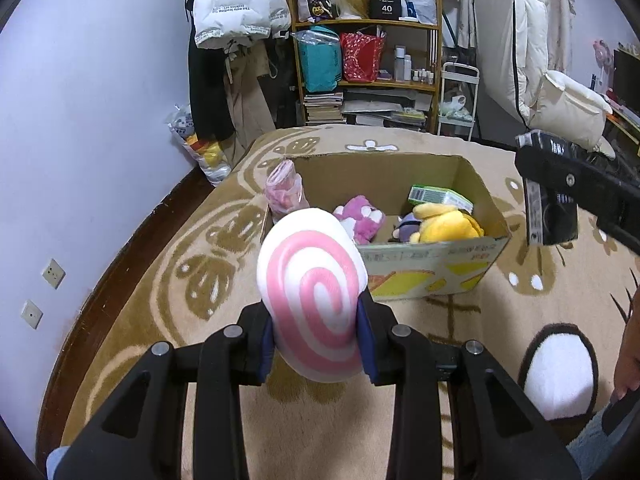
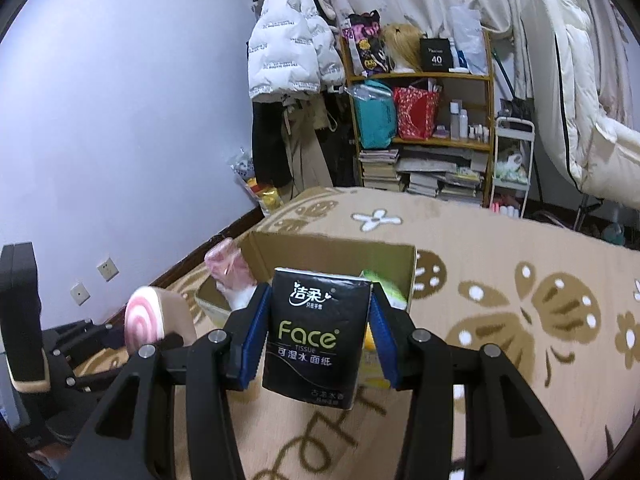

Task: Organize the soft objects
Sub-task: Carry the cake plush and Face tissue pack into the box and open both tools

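Left hand-held gripper (image 1: 318, 330) clamped on pink-and-white swirl cushion (image 1: 312, 292), pads pressing its soft sides so it stays upright, clear of the rug (image 1: 160, 320). Right hand-held gripper (image 2: 316, 336) closed on black tissue pack (image 2: 314, 332), held by its narrow edges. Both raised just short of open cardboard box (image 1: 440, 264), already holding pink plush (image 1: 360, 218) and yellow plush (image 1: 448, 222); likely dropping in next.

Our left gripper (image 1: 316, 332) points forward and downward, its blue pads (image 1: 366, 336) pressed on the sides of a pink-and-white swirl cushion (image 1: 312, 300). Our right gripper (image 2: 316, 332), at about two o'clock from the left, tilts downward too, its pads (image 2: 254, 340) clamped on a black tissue pack (image 2: 314, 336).
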`<state>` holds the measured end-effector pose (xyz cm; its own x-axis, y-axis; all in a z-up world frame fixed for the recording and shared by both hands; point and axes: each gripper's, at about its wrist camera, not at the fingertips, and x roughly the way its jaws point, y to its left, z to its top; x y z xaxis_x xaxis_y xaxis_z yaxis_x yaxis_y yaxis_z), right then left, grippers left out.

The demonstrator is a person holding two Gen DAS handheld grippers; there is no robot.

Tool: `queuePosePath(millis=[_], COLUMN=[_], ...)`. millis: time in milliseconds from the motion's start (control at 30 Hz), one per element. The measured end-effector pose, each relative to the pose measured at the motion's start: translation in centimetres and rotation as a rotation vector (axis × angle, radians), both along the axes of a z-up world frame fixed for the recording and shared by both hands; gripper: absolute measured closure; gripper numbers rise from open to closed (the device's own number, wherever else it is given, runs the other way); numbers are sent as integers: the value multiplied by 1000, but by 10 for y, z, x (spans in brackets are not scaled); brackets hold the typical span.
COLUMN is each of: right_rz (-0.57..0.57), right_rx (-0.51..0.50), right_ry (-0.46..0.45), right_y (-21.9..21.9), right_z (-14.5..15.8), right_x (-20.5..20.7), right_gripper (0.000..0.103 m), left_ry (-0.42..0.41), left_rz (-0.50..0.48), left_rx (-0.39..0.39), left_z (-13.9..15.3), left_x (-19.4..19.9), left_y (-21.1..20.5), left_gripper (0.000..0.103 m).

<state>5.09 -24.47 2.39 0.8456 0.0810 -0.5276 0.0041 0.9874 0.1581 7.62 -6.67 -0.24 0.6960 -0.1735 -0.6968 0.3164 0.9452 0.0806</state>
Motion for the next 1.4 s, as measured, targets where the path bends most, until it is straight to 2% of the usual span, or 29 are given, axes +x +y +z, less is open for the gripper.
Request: queuePosePath(millis=[167, 567, 900, 1067, 1400], right_rz=[4, 23, 27, 50, 68], right_rx=[-15, -111, -85, -52, -14], right_ry=[-15, -45, -14, 0, 55], right_y=[-3, -13, -24, -29, -32], right_z=[7, 12, -13, -28, -58], right_x=[18, 62, 94, 108, 127], right_gripper=[53, 53, 53, 53, 52], left_ry=[-15, -53, -58, -30, 30], left_rz=[-9, 6, -25, -39, -71], left_rx=[-13, 27, 58, 39, 65], left_z=[6, 13, 3, -9, -39], left_x=[16, 59, 91, 101, 117], left_y=[-7, -18, -37, -46, -61], left_gripper=[70, 70, 70, 70, 68])
